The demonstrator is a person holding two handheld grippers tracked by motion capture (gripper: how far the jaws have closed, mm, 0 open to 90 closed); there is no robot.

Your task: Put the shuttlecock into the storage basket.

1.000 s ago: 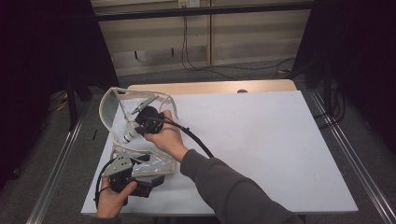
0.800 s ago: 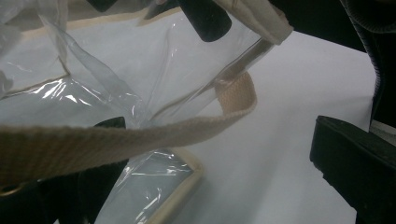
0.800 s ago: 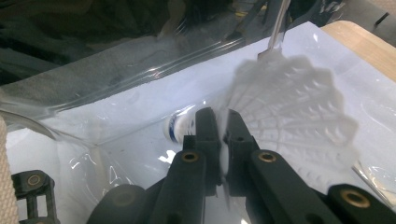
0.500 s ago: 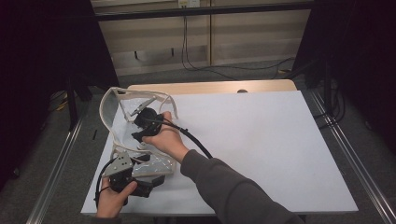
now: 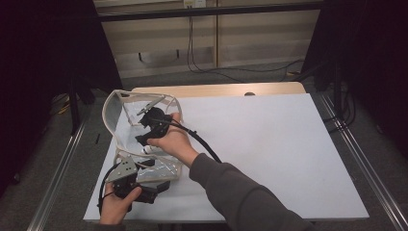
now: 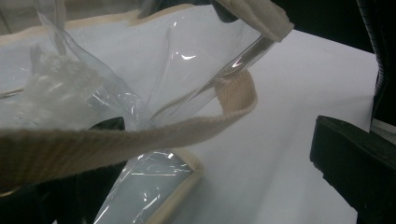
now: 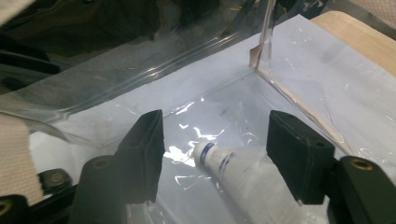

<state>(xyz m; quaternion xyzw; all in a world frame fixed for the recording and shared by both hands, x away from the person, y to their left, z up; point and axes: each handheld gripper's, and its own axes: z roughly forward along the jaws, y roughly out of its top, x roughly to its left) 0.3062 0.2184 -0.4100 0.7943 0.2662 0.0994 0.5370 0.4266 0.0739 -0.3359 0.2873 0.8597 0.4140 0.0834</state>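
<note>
**A:** Nearest to us, the left gripper point(image 5: 144, 188) sits low at the front edge of the white table point(image 5: 269, 159), gripped in the person's left hand point(image 5: 115, 204). What's it got?

**B:** In the left gripper view, the clear plastic of the bag point(image 6: 140, 93) and its beige webbing strap point(image 6: 116, 140) run right across the jaws. One jaw is behind the strap and film, the other stands well off at the right. Whether the pads actually pinch the plastic, I cannot tell.

**A:** Fair. A little farther in, the right hand point(image 5: 173, 142) reaches over the bag's mouth, sleeve point(image 5: 240, 192) stretched across the table.

**B:** And the right gripper point(image 5: 151, 126) is down inside the transparent bag point(image 5: 144, 120). Its jaws have just been opening. In the right gripper view they stand apart, a good gap between them, pads touching nothing.

**A:** And the tube?

**B:** The white tube point(image 7: 243, 179) lies on the bag's floor between those two jaws, cap end with its blue band pointing away from the gripper. It is loose, not squeezed.

**A:** Beyond that?

**B:** The bag's far wall with its beige trim point(image 5: 139, 94) stands up, then the bare wooden strip point(image 5: 216, 89) at the table's back edge, and cables point(image 5: 202, 62) on the floor behind.
</note>
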